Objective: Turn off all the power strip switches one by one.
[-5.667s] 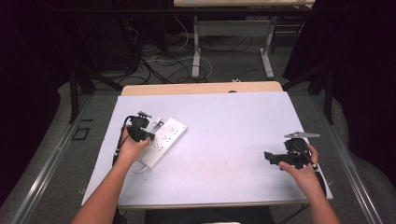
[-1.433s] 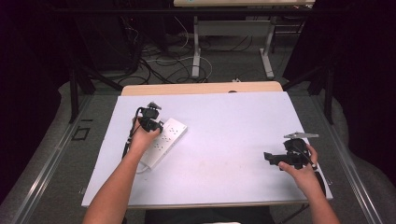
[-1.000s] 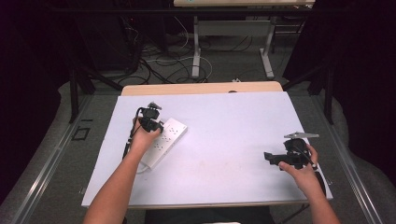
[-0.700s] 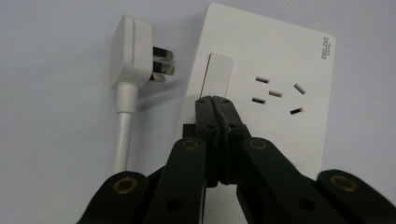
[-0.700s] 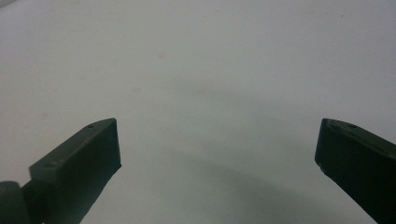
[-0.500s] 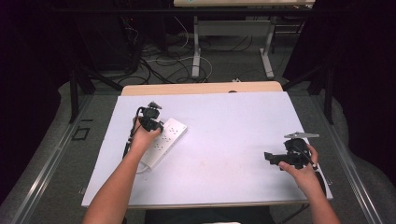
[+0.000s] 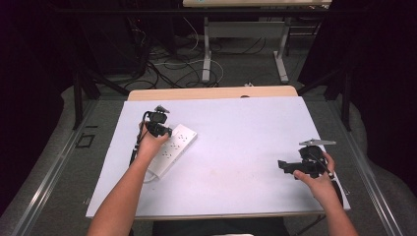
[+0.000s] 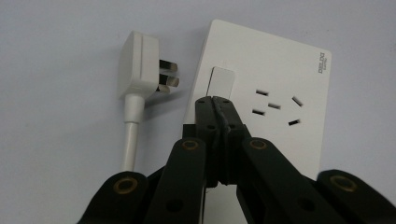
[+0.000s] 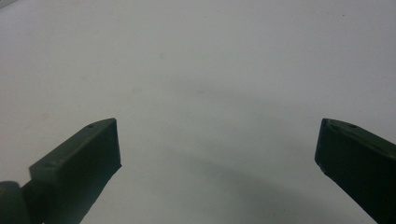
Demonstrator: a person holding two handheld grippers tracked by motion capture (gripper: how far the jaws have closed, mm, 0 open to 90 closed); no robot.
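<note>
A white power strip (image 7: 173, 147) lies on the left part of the white table (image 7: 236, 142). My left gripper (image 7: 163, 131) points down at its far end. In the left gripper view the jaws are shut with nothing between them, and my left gripper (image 8: 215, 100) has its tip at the near edge of the strip's rocker switch (image 8: 221, 81). Whether it presses the switch I cannot tell. The strip's sockets (image 8: 274, 106) lie just right of the tip. A white plug (image 8: 140, 70) on its cord (image 8: 130, 137) lies unplugged beside the strip (image 8: 261, 60). My right gripper (image 7: 281, 165) rests open at the table's right, and in its own view my right gripper (image 9: 217, 144) has bare table between its jaws.
The table's far edge is a bare wooden strip (image 7: 211, 93). Beyond it stand a desk frame (image 7: 206, 49) and loose cables (image 7: 172, 64) on the floor. A metal rail (image 7: 49, 177) runs along the table's left side.
Since the oldest frame my left gripper has shifted slightly away from me and to the right, over the strip's far end. Over the last second nothing has moved.
</note>
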